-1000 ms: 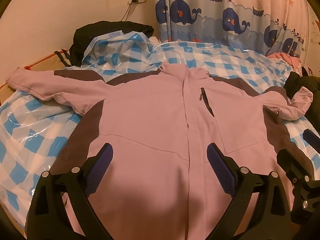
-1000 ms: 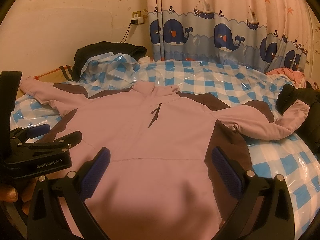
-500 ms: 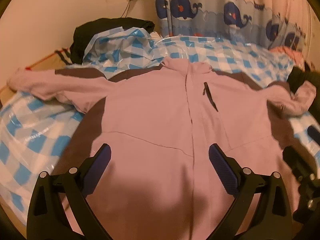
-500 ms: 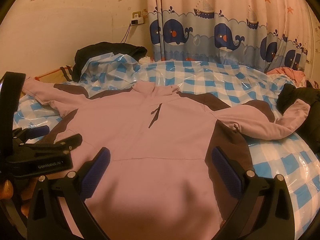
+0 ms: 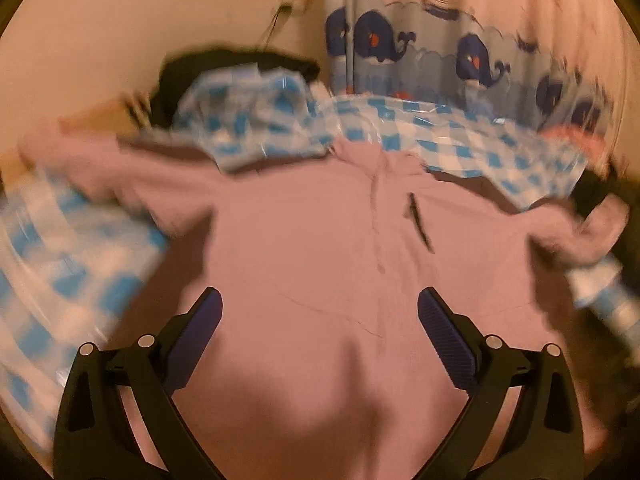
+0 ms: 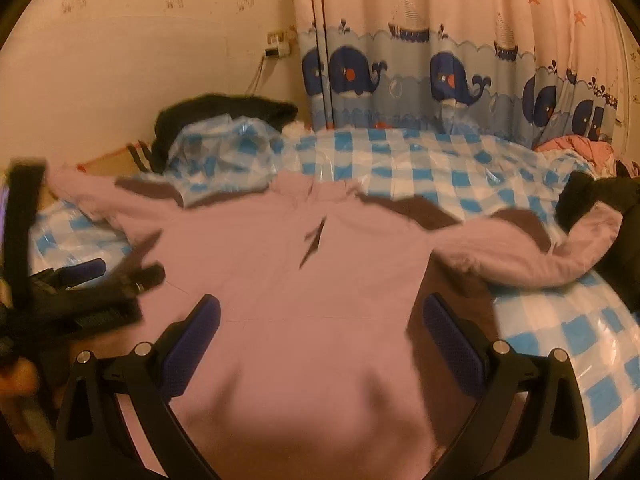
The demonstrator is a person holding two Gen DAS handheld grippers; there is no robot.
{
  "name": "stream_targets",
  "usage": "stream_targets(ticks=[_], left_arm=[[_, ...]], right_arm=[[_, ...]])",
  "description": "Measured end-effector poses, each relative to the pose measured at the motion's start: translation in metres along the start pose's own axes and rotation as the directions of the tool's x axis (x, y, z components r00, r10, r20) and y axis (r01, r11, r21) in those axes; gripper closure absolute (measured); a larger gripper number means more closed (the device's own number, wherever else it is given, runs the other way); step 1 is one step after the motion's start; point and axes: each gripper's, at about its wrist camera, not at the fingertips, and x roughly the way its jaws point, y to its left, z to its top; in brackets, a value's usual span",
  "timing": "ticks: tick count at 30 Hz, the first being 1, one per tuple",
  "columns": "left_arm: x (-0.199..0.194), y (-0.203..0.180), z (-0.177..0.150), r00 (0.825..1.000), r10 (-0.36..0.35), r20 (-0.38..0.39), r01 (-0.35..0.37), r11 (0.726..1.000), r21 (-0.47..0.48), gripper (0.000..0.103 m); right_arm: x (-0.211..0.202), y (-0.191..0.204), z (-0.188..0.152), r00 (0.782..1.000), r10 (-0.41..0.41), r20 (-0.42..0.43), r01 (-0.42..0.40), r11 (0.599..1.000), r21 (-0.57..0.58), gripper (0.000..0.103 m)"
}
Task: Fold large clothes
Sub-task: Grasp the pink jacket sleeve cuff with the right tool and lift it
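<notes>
Pink jacket (image 5: 320,248) spread flat on checked cover (image 6: 460,168), left tool (image 5: 318,328) and right tool (image 6: 320,332) wide apart, empty

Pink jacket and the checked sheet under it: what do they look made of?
Pink jacket: probably matte woven synthetic shell; no shine, soft creases, zipped chest pocket. Checked sheet: likely glossy plastic film; bright glare patches and crinkles.

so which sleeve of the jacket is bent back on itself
The sleeve on the right side of the right camera's view; its cuff end doubles back, while the other sleeve lies stretched out.
</notes>
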Motion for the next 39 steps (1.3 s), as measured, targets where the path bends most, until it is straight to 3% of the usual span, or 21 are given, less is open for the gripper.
stream_targets(ticks=[3, 6, 9, 10, 12, 17, 19, 23, 24, 25, 26, 28, 30, 31, 33, 35, 36, 37, 39], left_arm=[[-0.002, -0.008, 0.007, 0.998, 0.049, 0.026, -0.050, 0.998, 0.026, 0.008], [-0.001, -0.009, 0.013, 1.000, 0.004, 0.014, -0.004, 1.000, -0.027, 0.008], [0.004, -0.010, 0.014, 0.999, -0.041, -0.013, 0.040, 0.998, -0.056, 0.008], [0.006, -0.011, 0.014, 0.998, -0.059, -0.023, 0.057, 0.996, -0.066, 0.008], [0.011, -0.015, 0.012, 0.995, -0.084, -0.044, 0.080, 0.994, -0.080, 0.008], [0.026, -0.027, 0.007, 0.992, -0.087, -0.095, 0.082, 0.995, -0.052, 0.008], [0.031, -0.029, 0.005, 0.990, -0.086, -0.109, 0.081, 0.996, -0.049, 0.008], [0.039, -0.028, 0.004, 0.986, -0.103, -0.128, 0.094, 0.993, -0.073, 0.008], [0.040, -0.028, 0.004, 0.986, -0.106, -0.130, 0.096, 0.992, -0.077, 0.008], [0.042, -0.029, 0.004, 0.985, -0.109, -0.135, 0.099, 0.992, -0.079, 0.008], [0.043, -0.030, 0.003, 0.984, -0.112, -0.139, 0.101, 0.992, -0.079, 0.008], [0.046, -0.034, 0.002, 0.982, -0.114, -0.148, 0.106, 0.992, -0.067, 0.008], [0.048, -0.036, 0.001, 0.982, -0.117, -0.151, 0.109, 0.992, -0.057, 0.008], [0.048, -0.036, 0.001, 0.981, -0.121, -0.152, 0.114, 0.992, -0.057, 0.008], [0.045, -0.034, 0.001, 0.981, -0.134, -0.142, 0.124, 0.989, -0.075, 0.008], [0.041, -0.029, 0.004, 0.983, -0.137, -0.125, 0.125, 0.987, -0.104, 0.008], [0.040, -0.027, 0.004, 0.983, -0.136, -0.122, 0.123, 0.986, -0.112, 0.008], [0.040, -0.026, 0.005, 0.983, -0.135, -0.123, 0.121, 0.985, -0.119, 0.008], [0.041, -0.022, 0.005, 0.982, -0.133, -0.137, 0.115, 0.985, -0.132, 0.008]], right_arm=[[-0.017, -0.039, 0.018, 0.995, -0.076, 0.066, 0.072, 0.995, 0.070, 0.006], [-0.018, -0.119, 0.029, 0.984, -0.173, 0.036, 0.161, 0.962, 0.223, 0.006], [-0.007, -0.221, 0.027, 0.981, -0.190, -0.046, 0.190, 0.867, 0.460, 0.006], [0.002, -0.257, 0.023, 0.979, -0.183, -0.086, 0.200, 0.817, 0.540, 0.006], [0.018, -0.307, 0.021, 0.977, -0.168, -0.131, 0.213, 0.747, 0.629, 0.006], [0.071, -0.393, 0.016, 0.983, -0.074, -0.170, 0.181, 0.580, 0.795, 0.006], [0.096, -0.415, 0.014, 0.972, -0.086, -0.217, 0.228, 0.539, 0.811, 0.006], [0.135, -0.452, 0.004, 0.977, -0.047, -0.209, 0.207, 0.458, 0.864, 0.008], [0.144, -0.455, 0.004, 0.984, -0.025, -0.175, 0.167, 0.460, 0.872, 0.011], [0.153, -0.456, 0.005, 0.989, -0.002, -0.147, 0.130, 0.475, 0.870, 0.045], [0.156, -0.460, 0.002, 0.991, 0.015, -0.130, 0.106, 0.486, 0.867, 0.090], [0.159, -0.464, 0.004, 0.997, 0.049, -0.063, 0.031, 0.486, 0.874, 0.090], [0.139, -0.460, 0.018, 0.999, 0.019, 0.028, -0.034, 0.542, 0.840, 0.091], [0.121, -0.458, 0.029, 0.992, 0.012, 0.125, -0.109, 0.570, 0.815, 0.091], [0.076, -0.456, 0.047, 0.949, -0.004, 0.316, -0.247, 0.612, 0.751, 0.091], [0.043, -0.453, 0.057, 0.911, -0.011, 0.411, -0.305, 0.654, 0.693, 0.091], [0.037, -0.451, 0.057, 0.911, -0.025, 0.411, -0.290, 0.668, 0.685, 0.091], [0.038, -0.453, 0.053, 0.927, -0.046, 0.373, -0.248, 0.670, 0.699, 0.091], [0.053, -0.466, 0.033, 0.962, -0.077, 0.263, -0.165, 0.604, 0.780, 0.091]])
